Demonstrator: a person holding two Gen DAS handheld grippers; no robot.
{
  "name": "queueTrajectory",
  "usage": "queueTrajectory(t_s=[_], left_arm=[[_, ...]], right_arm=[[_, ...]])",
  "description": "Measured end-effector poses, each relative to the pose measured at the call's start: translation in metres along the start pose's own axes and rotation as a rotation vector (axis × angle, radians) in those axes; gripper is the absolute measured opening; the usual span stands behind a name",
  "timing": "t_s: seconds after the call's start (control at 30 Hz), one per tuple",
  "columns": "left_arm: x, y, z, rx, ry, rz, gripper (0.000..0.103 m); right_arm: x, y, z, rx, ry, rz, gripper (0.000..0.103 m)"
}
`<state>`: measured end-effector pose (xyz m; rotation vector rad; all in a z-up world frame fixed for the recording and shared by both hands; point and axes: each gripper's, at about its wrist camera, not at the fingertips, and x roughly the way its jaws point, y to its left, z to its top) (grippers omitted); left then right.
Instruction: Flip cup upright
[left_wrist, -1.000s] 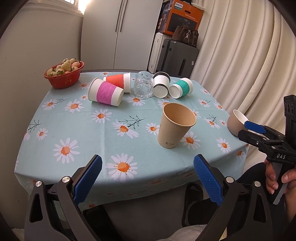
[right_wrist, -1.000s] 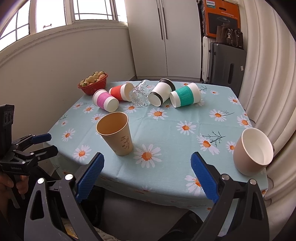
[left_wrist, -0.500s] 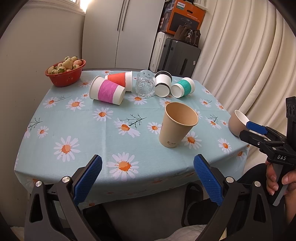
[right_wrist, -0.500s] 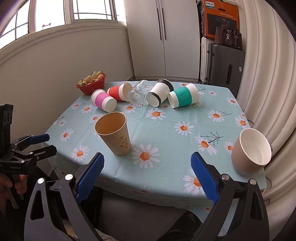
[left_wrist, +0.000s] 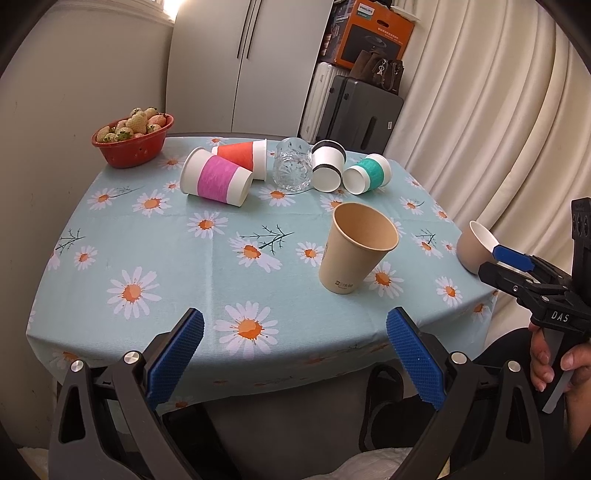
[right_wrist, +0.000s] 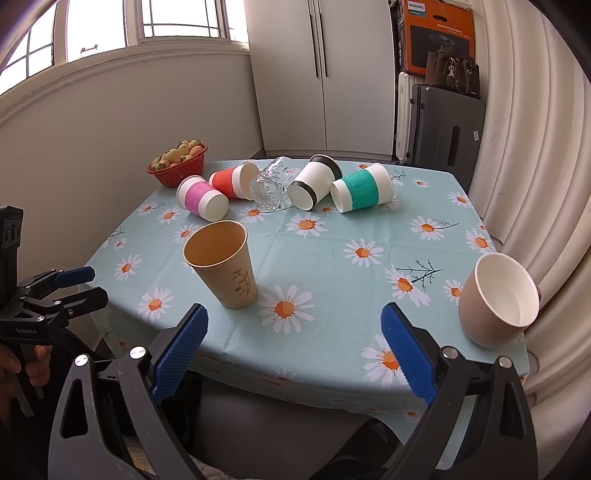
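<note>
A brown paper cup (left_wrist: 354, 254) (right_wrist: 225, 269) stands upright near the table's front. A beige cup (right_wrist: 495, 301) (left_wrist: 474, 247) stands upright at the front right corner. At the back, several cups lie on their sides: pink-banded (left_wrist: 216, 181) (right_wrist: 201, 198), orange (left_wrist: 243, 157) (right_wrist: 232, 181), a clear glass (left_wrist: 293, 170) (right_wrist: 269, 184), black-banded (left_wrist: 327, 170) (right_wrist: 312, 181), teal-banded (left_wrist: 367, 174) (right_wrist: 362, 188). My left gripper (left_wrist: 295, 360) is open and empty before the table's front edge. My right gripper (right_wrist: 291, 352) is open and empty there too.
A red bowl of strawberries (left_wrist: 133, 138) (right_wrist: 179, 164) sits at the back left corner. A daisy tablecloth (left_wrist: 166, 258) covers the table. Curtains (left_wrist: 480, 110) hang on the right; suitcases (right_wrist: 443, 129) and a wardrobe stand behind.
Both grippers have drifted back slightly from the table, still open. No cup has moved.
</note>
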<state>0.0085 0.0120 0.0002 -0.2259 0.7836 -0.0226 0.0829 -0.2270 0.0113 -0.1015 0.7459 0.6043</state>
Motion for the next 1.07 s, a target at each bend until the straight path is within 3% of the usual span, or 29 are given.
queueTrajectory(t_s=[1.07], left_arm=[[0.0005, -0.0033, -0.0007, 0.003, 0.001, -0.001, 0.097]], right_arm=[[0.0001, 0.0, -0.0016, -0.005, 0.001, -0.003, 0.094]])
